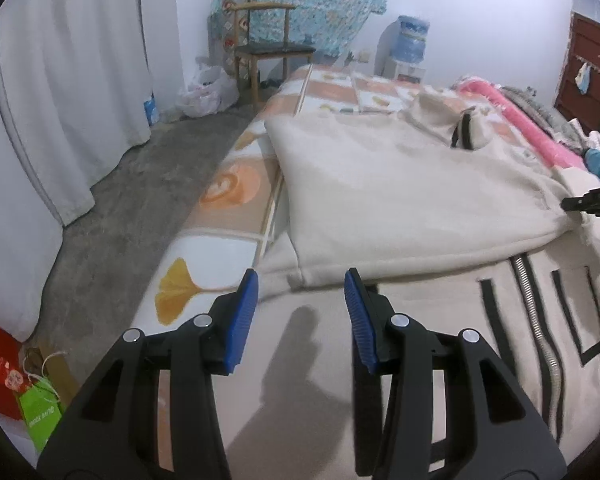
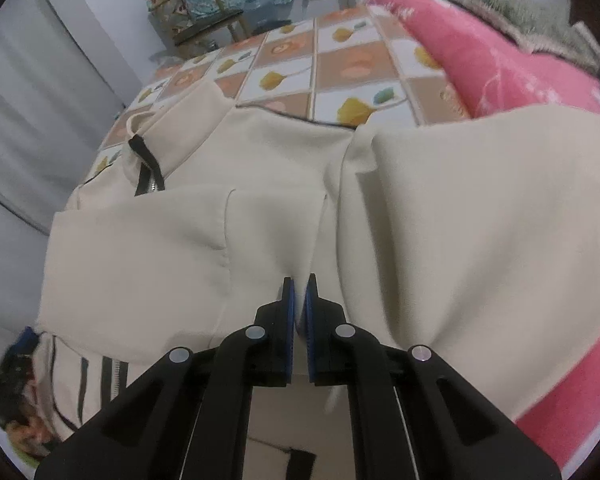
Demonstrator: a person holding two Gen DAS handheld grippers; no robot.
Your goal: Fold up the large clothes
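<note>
A large cream zip jacket (image 1: 400, 192) with black trim lies spread on the bed, one part folded over the front with its metal zipper (image 1: 534, 304). My left gripper (image 1: 302, 280) hovers open just above the folded edge, nothing between its blue pads. At the right edge of the left wrist view, my right gripper (image 1: 580, 203) pinches the corner of the folded part. In the right wrist view, the right gripper (image 2: 299, 284) is shut on a pinch of the cream jacket (image 2: 460, 220), and the cloth draws into creases towards its tips.
The bed has a leaf-patterned sheet (image 1: 228, 184). A pink blanket (image 2: 480, 60) and grey bedding pile along the far side. A wooden chair (image 1: 268, 48), a white curtain (image 1: 72, 92), a water dispenser (image 1: 410, 40) and bags (image 1: 40, 404) stand on the floor to the left.
</note>
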